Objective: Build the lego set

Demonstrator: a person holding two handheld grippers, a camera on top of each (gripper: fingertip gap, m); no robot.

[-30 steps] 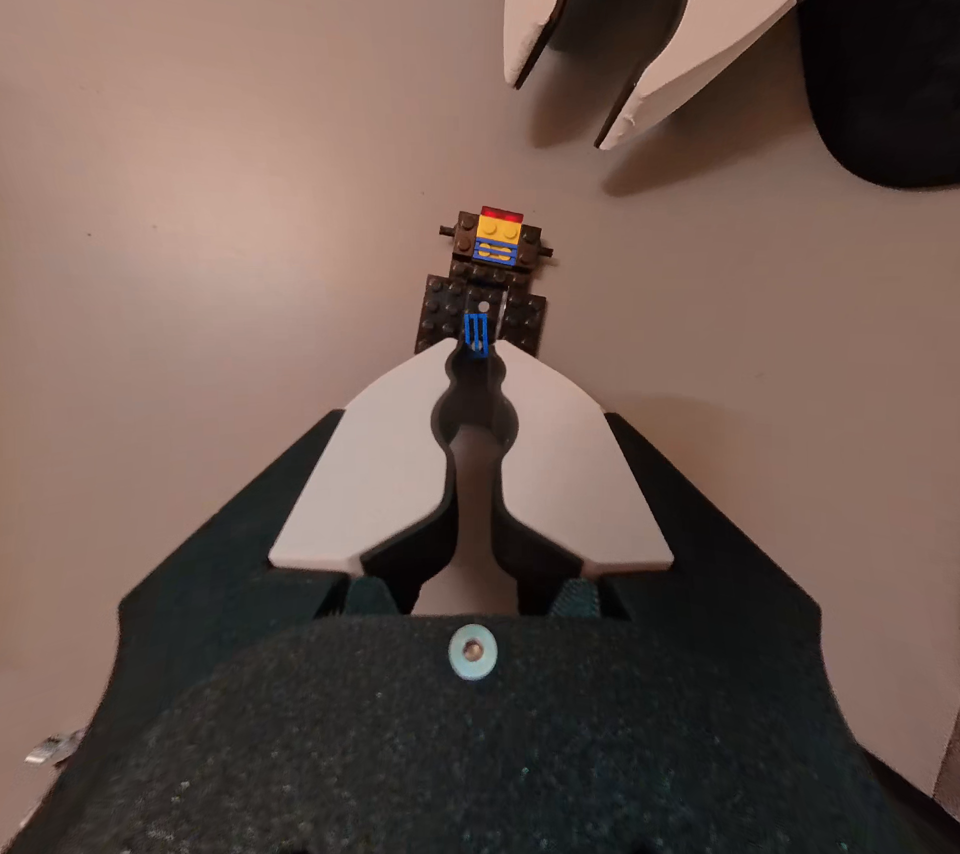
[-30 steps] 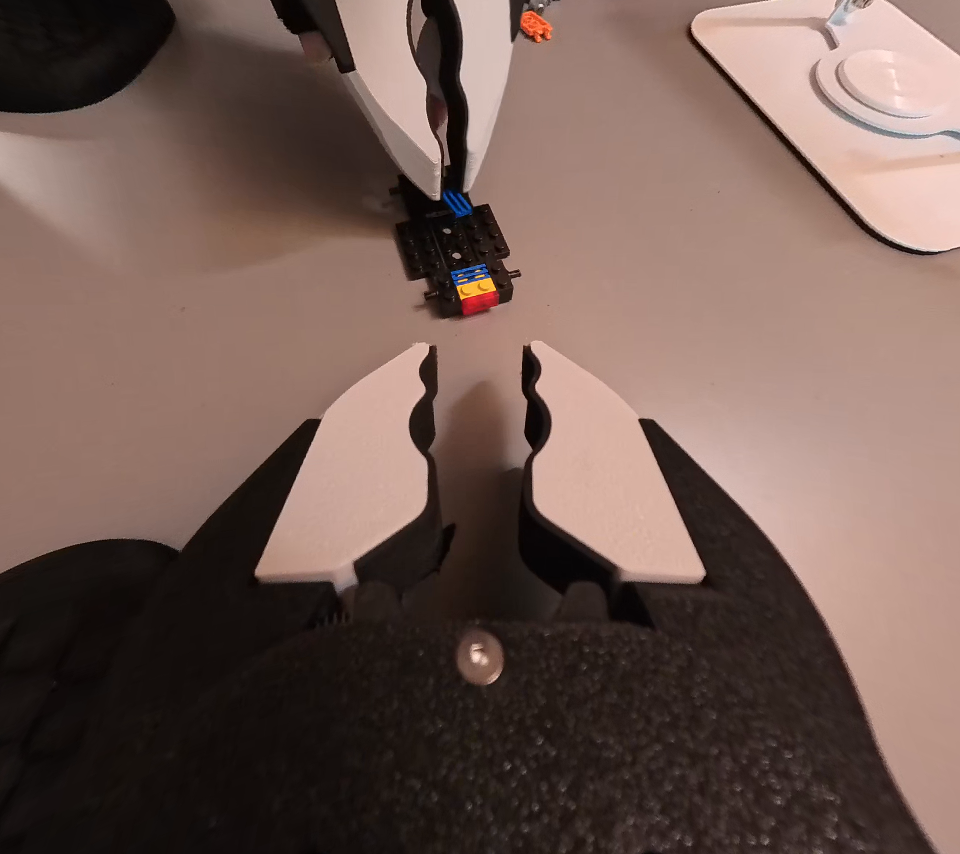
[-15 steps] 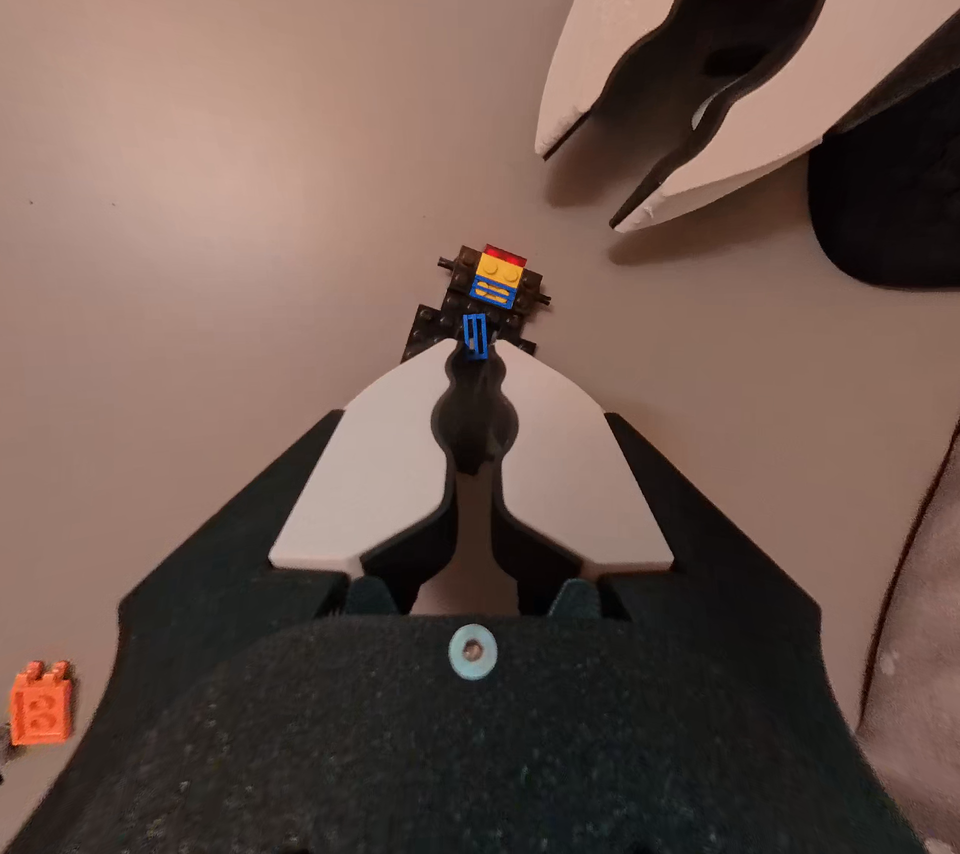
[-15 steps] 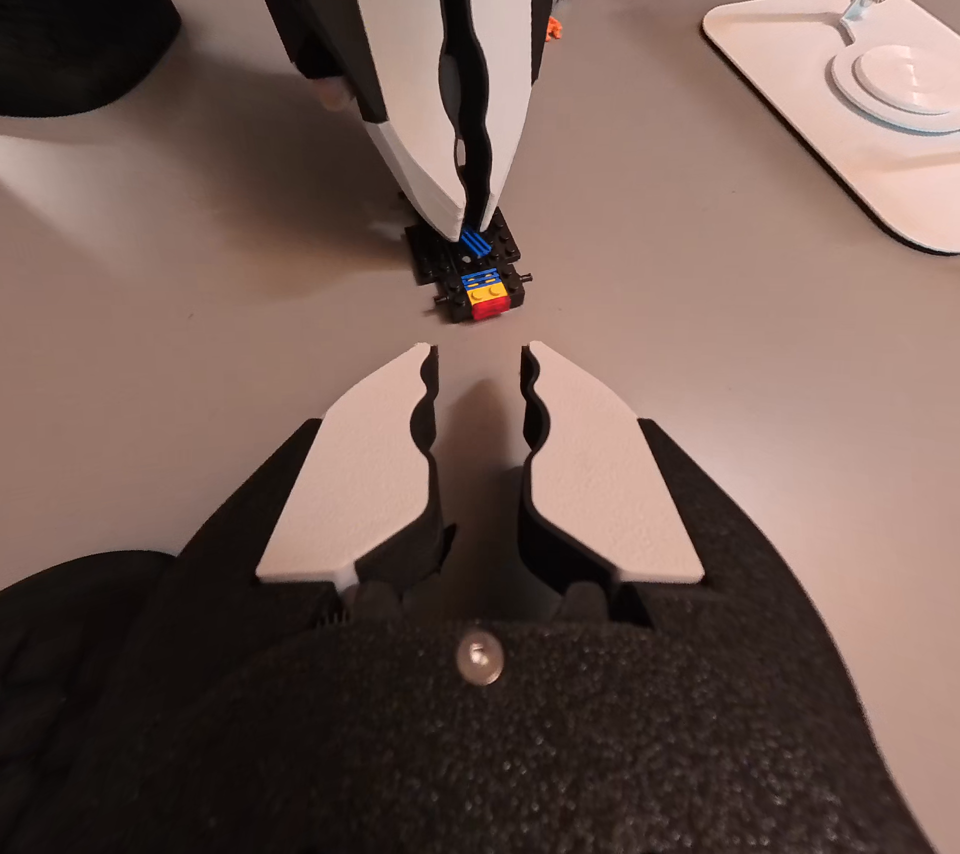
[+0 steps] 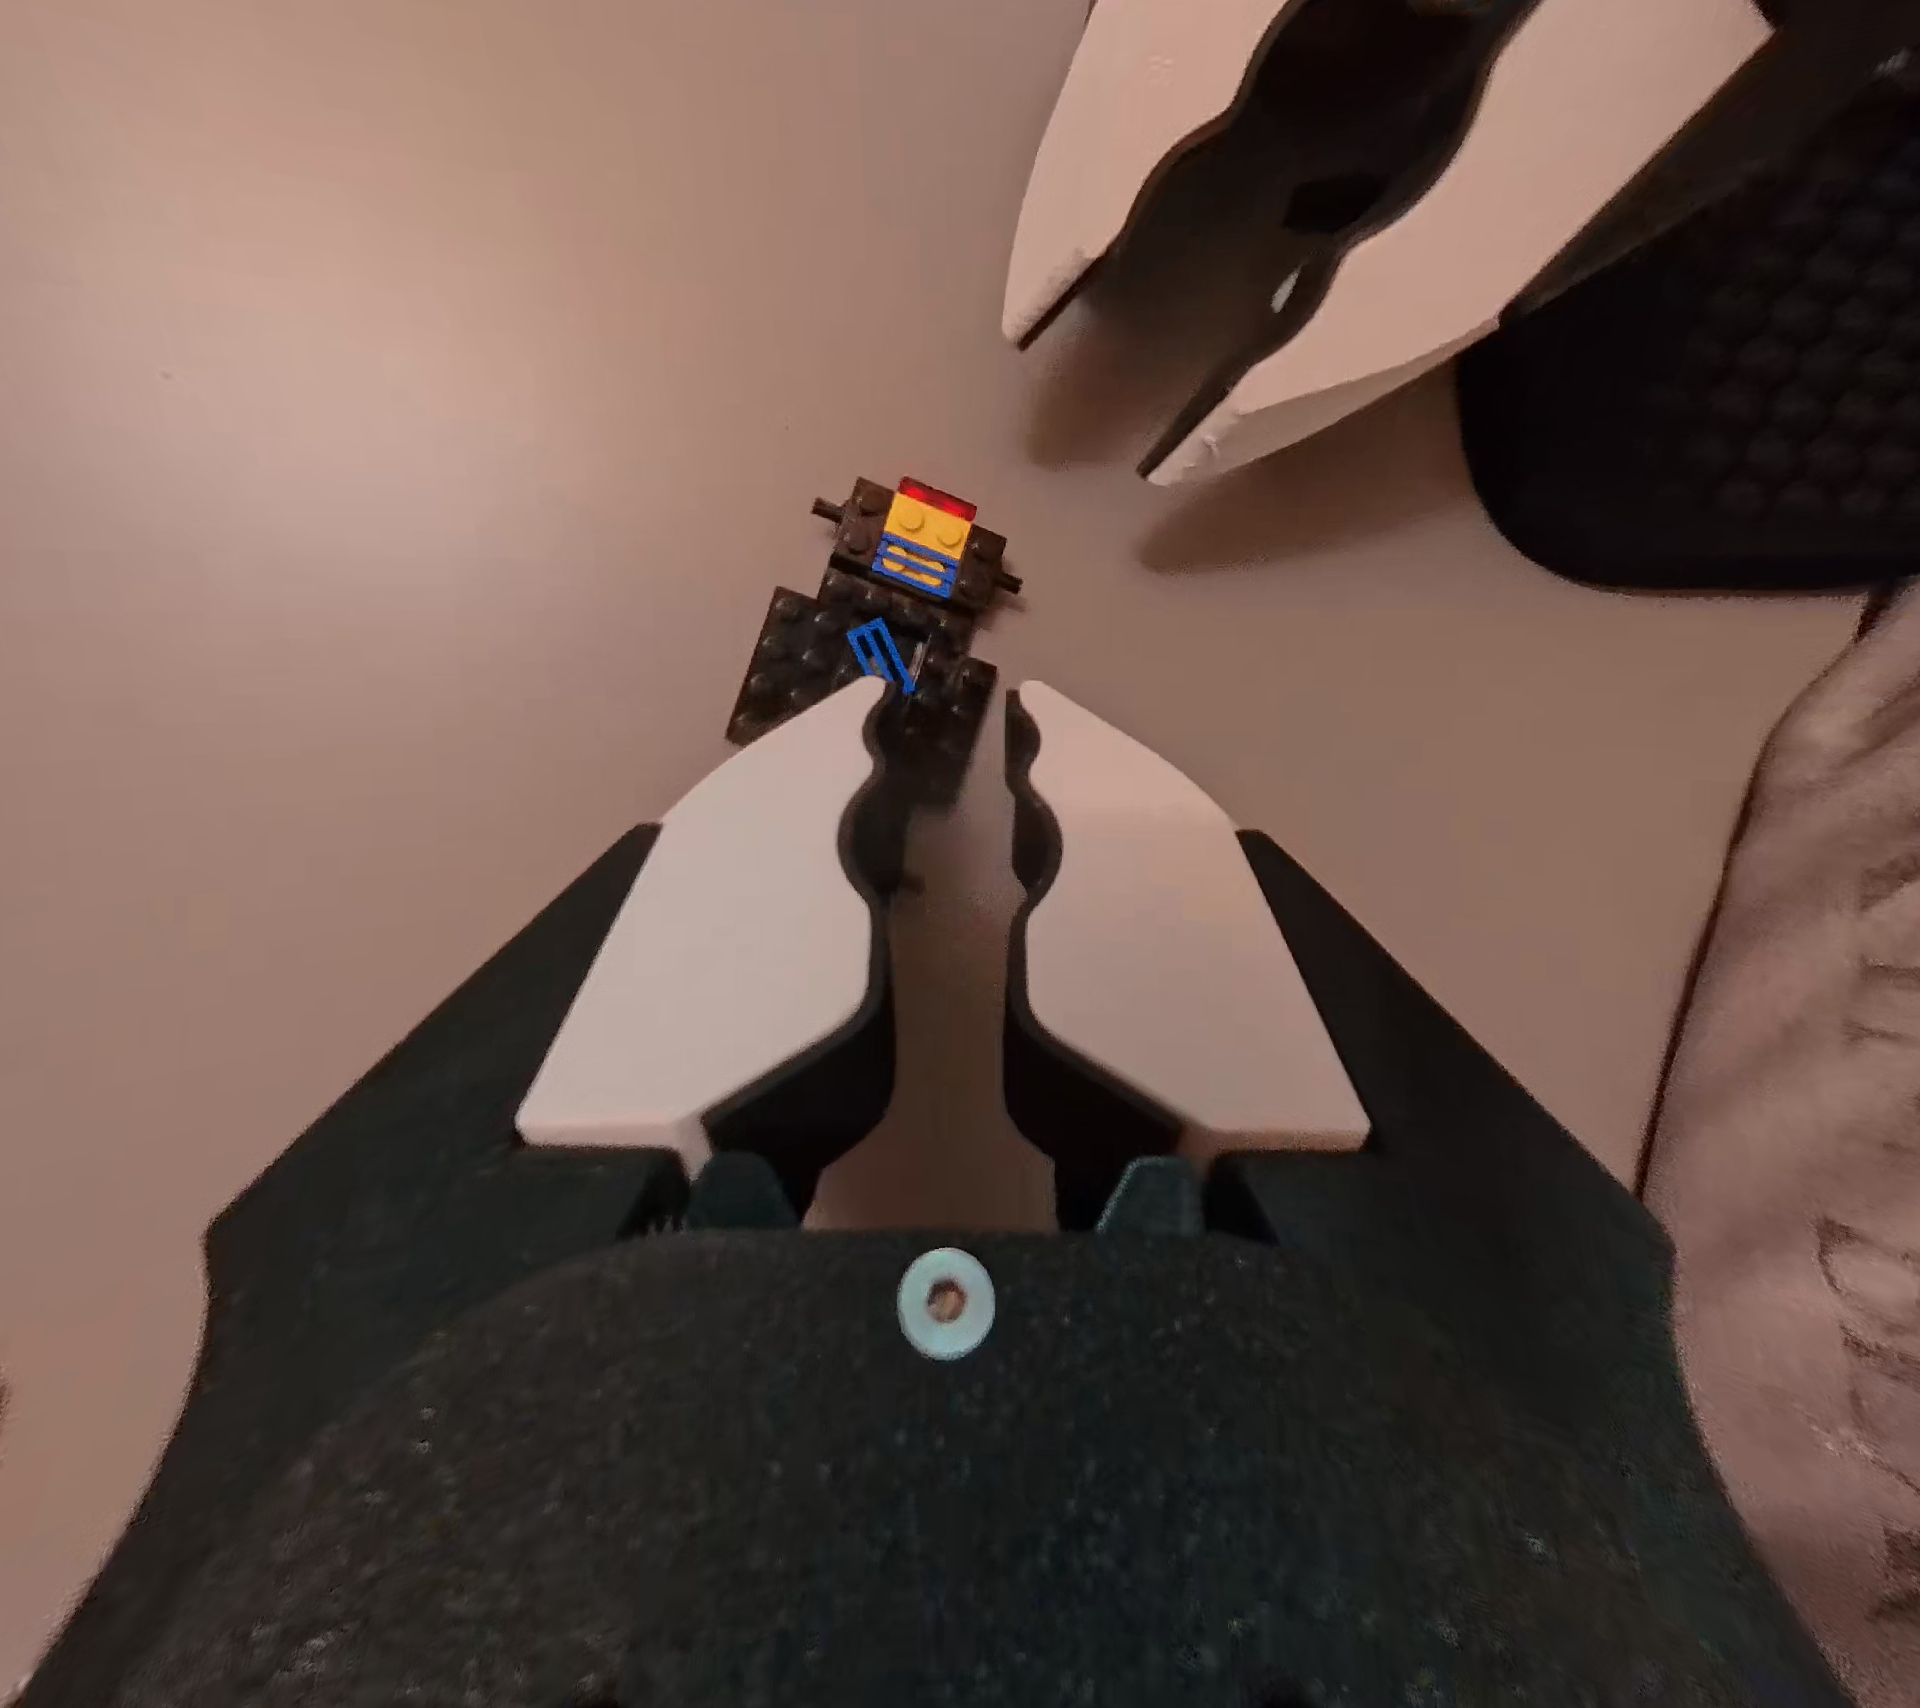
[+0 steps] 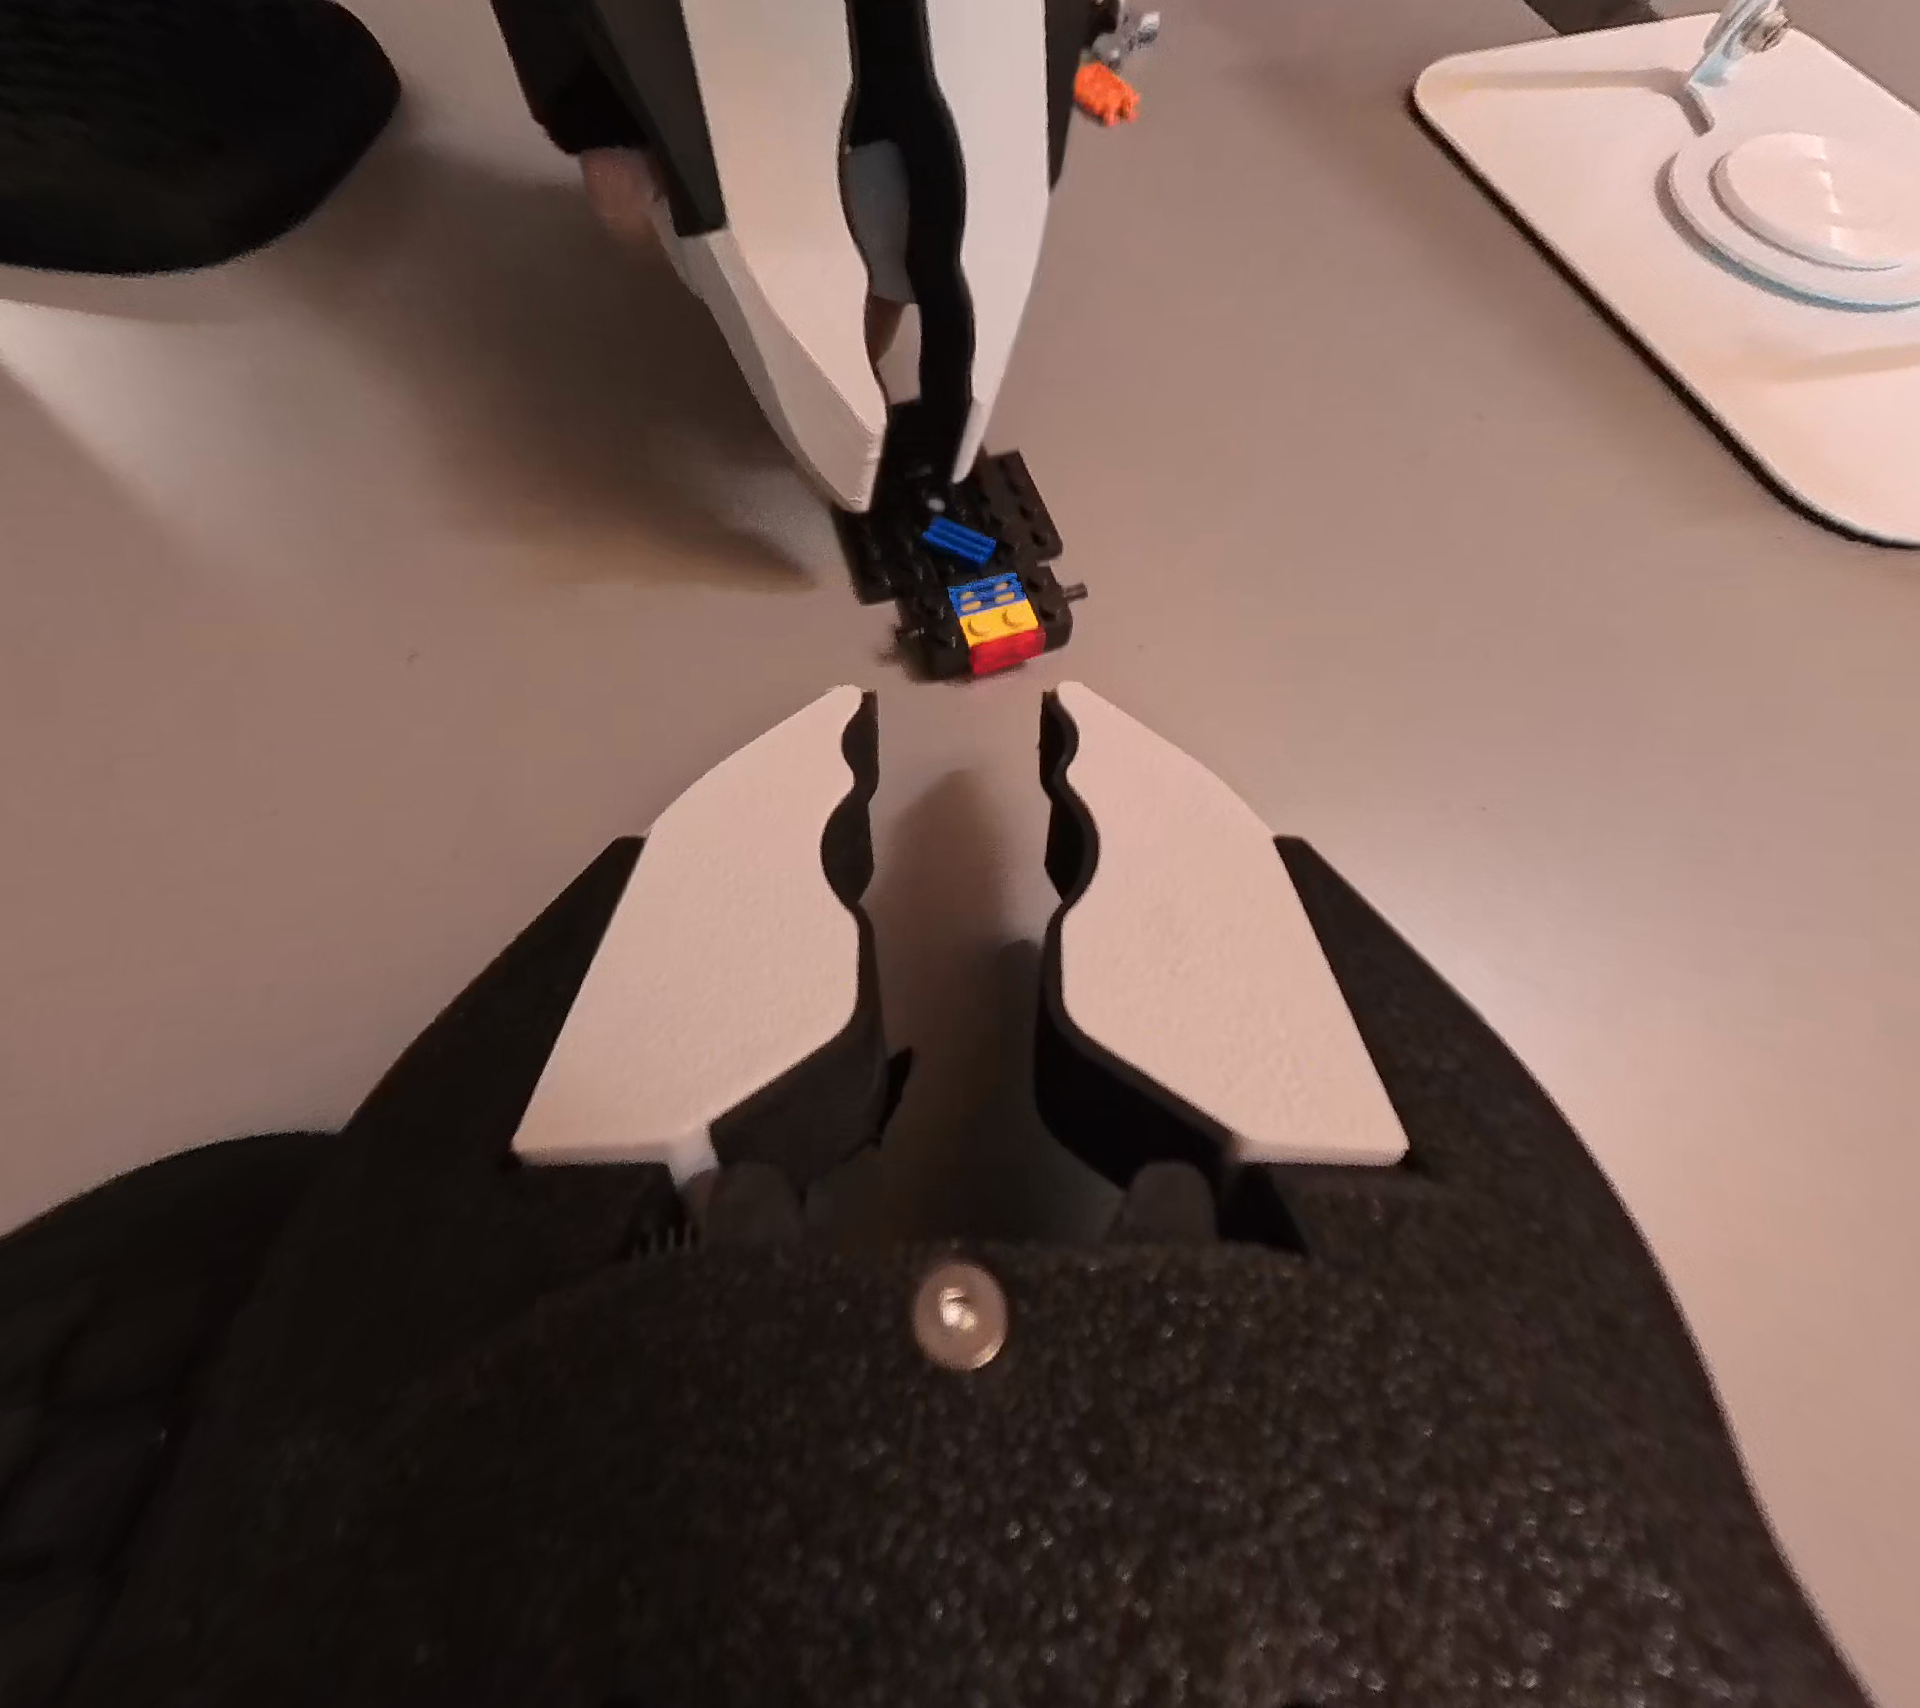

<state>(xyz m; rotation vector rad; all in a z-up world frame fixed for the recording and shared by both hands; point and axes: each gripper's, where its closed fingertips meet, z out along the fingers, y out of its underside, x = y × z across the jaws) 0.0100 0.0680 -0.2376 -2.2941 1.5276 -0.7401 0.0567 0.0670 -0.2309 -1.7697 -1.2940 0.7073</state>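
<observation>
A small black lego chassis (image 5: 800, 661) lies on the tan table, with a blue, yellow and red brick stack (image 5: 923, 538) at its far end. A blue grille tile (image 5: 879, 648) lies askew on the black plate. My left gripper (image 5: 948, 694) is open just over the near end of the chassis, with nothing between its fingers. In the right wrist view the chassis (image 6: 1023, 515) and grille tile (image 6: 958, 538) sit just beyond my right gripper (image 6: 956, 700), which is open and empty. The left gripper (image 6: 920, 474) comes down onto the chassis from above.
A white lamp base (image 6: 1621, 224) stands at the right. An orange lego piece (image 6: 1107, 95) and grey parts (image 6: 1127, 22) lie behind the left gripper. A black mesh object (image 6: 156, 120) sits at the left. The right gripper (image 5: 1101, 391) hangs open at the upper right. Spacing between my two grippers at the tips: around 6 centimeters.
My left gripper has opened and let go of the blue grille tile, which now lies crooked on the black plate. The right gripper has come closer to the chassis.
</observation>
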